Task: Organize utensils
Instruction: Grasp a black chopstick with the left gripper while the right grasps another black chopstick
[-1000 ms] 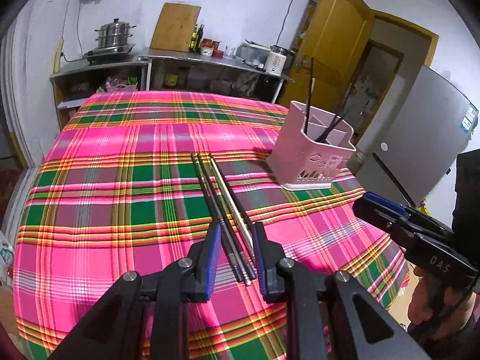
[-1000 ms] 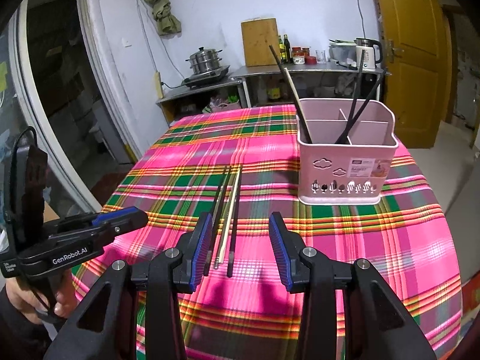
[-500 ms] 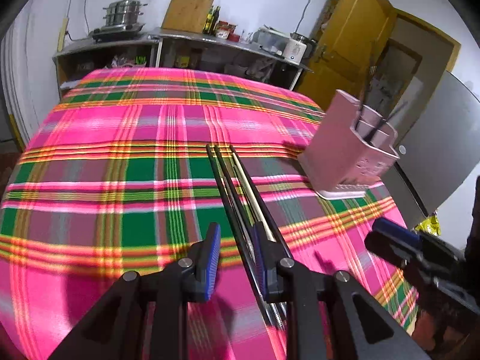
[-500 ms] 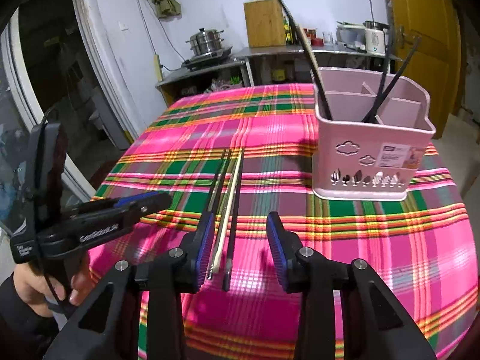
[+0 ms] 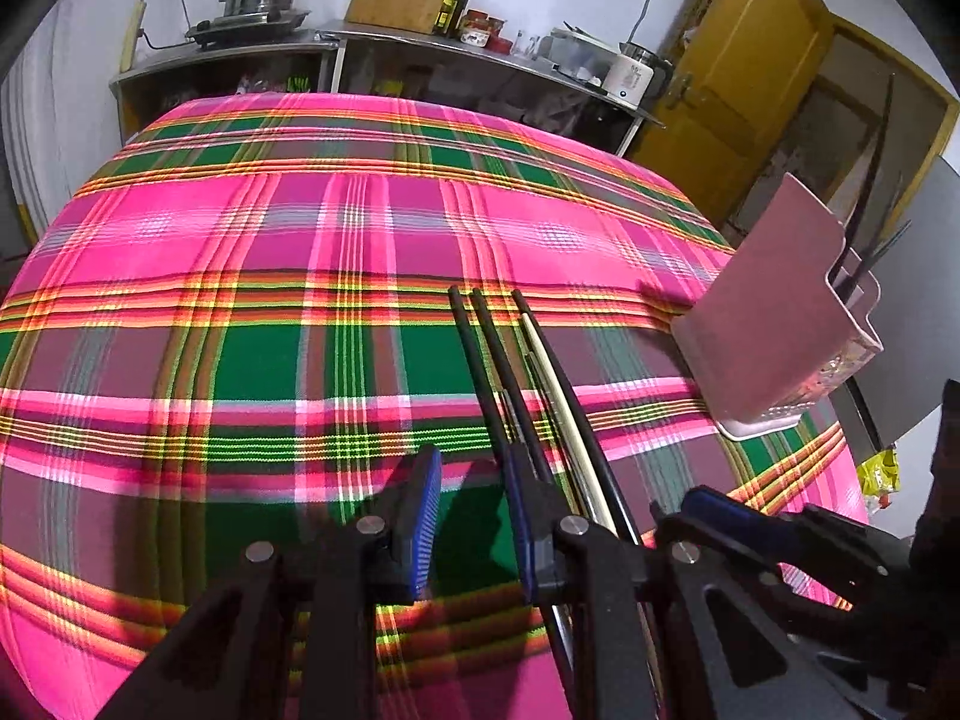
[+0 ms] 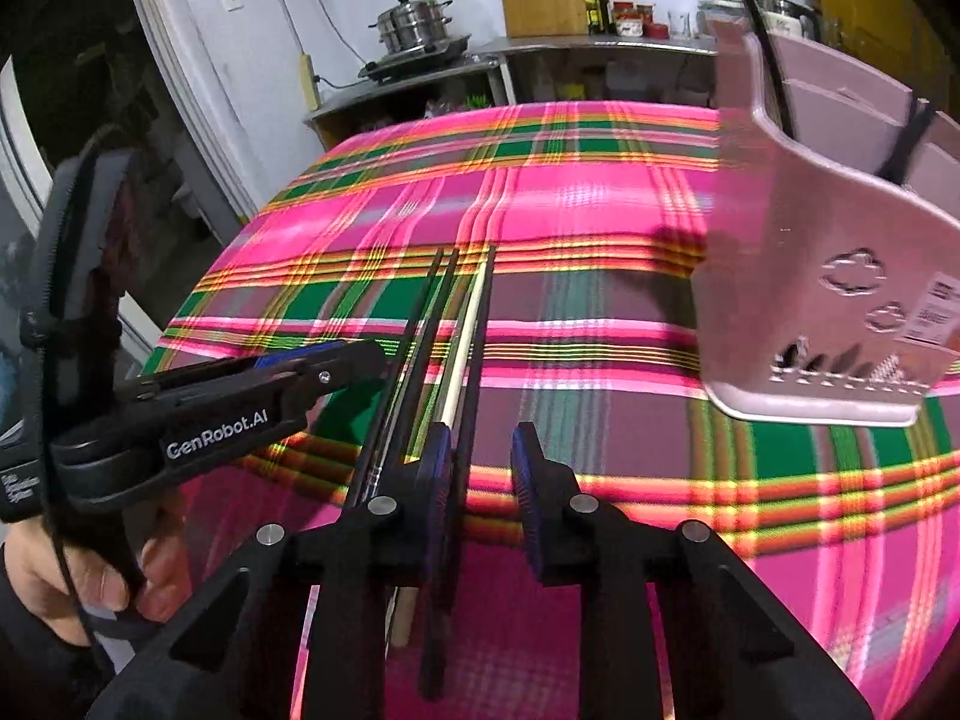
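Chopsticks (image 5: 528,372) lie flat on the plaid tablecloth (image 5: 240,312), bunched side by side, roughly parallel: several black ones plus one pale cream stick (image 6: 462,348) in among them, touching or nearly so. Far tips line up close to even. Pink plastic utensil holder (image 6: 798,276) stands upright on the cloth near the bunch, clear of it; divided compartments, cloud cutouts and a label on its front, dark chopsticks (image 6: 906,144) leaning inside. Exact count of the loose sticks unclear.

Pink-green-orange plaid tablecloth (image 5: 240,360); black chopsticks (image 5: 480,348) beside one seemingly cream chopstick (image 6: 459,354); pale pink holder (image 6: 798,276)
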### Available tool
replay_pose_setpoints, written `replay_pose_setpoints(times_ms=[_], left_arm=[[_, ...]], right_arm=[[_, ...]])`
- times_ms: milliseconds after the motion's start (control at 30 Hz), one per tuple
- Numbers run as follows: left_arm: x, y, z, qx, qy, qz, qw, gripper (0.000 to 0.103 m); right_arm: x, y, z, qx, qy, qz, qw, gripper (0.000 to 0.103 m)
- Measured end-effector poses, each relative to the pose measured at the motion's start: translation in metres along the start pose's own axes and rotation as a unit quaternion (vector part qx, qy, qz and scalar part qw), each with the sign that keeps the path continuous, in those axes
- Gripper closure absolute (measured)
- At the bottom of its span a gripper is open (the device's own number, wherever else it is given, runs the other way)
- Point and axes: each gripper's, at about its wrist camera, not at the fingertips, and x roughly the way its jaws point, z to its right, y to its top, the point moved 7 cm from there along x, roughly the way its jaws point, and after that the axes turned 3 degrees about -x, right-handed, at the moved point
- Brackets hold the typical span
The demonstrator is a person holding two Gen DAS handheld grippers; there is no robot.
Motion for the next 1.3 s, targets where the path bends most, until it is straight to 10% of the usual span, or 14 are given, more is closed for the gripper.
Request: replay_pose_setpoints(times_ms=[867,1000,1300], left_arm=[[0.012,0.007,0.011,0.048,0.047,0.025,0.9974,0.075],[0.009,0.005,0.003,0.05,0.05,0.023,0.9972,0.092],[-0.009,-0.005,-0.021,0.053,0.044,0.01,0.9976,0.094]], right_arm=[[0.019,-0.005,0.003,0.001,-0.005,-0.009,1.0,0.089],[0.018,-0.005,0.008,0.007,-0.007,-0.01,1.0,0.096],[0.006,-0.016,0.02,0.021,-0.018,-0.013,1.0,0.096]])
